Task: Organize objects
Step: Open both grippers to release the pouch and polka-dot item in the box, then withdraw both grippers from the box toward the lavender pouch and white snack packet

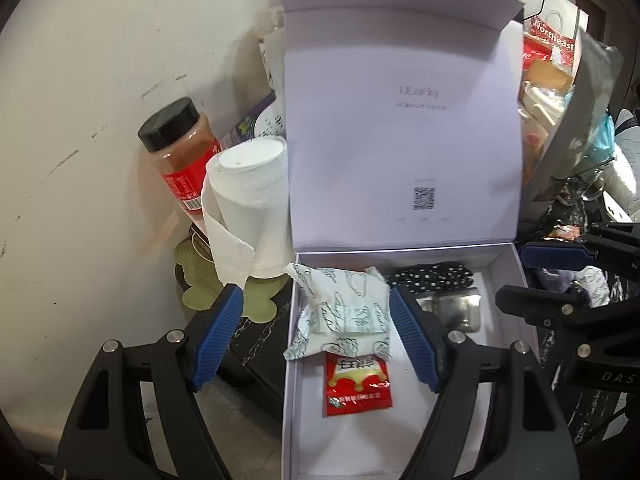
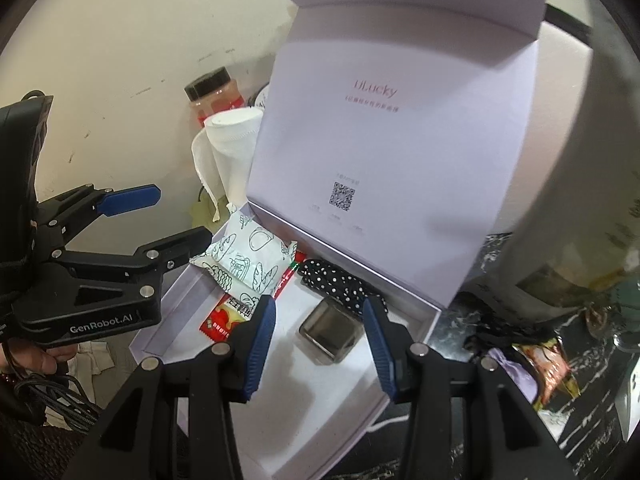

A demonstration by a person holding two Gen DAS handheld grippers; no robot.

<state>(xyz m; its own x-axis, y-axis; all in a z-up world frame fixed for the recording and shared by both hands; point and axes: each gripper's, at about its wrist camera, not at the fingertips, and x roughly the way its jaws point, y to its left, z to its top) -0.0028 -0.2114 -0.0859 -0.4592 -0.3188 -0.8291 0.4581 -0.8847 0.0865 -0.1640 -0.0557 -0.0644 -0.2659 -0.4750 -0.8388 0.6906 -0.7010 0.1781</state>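
Observation:
A white box point(image 1: 290, 380) point(image 2: 400, 332) stands open, its lid upright. Inside lie a white snack packet with bread drawings point(image 1: 344, 308) point(image 2: 244, 256), a red sachet point(image 1: 356, 384) point(image 2: 220, 318), a black polka-dot cloth point(image 1: 432, 276) point(image 2: 340, 280) and a small metal square tin point(image 1: 456, 308) point(image 2: 328, 332). My left gripper point(image 1: 316, 336) point(image 2: 176, 216) is open and empty, its jaws astride the white packet at the box's left wall. My right gripper point(image 2: 318, 344) point(image 1: 516, 272) is open and empty, over the metal tin.
A toilet paper roll point(image 1: 248, 208) point(image 2: 228, 148) and a red spice jar point(image 1: 180, 148) point(image 2: 212, 92) stand left of the box by the wall. Snack wrappers point(image 2: 548, 364) and clutter lie on the dark marble counter point(image 2: 452, 328) to the right.

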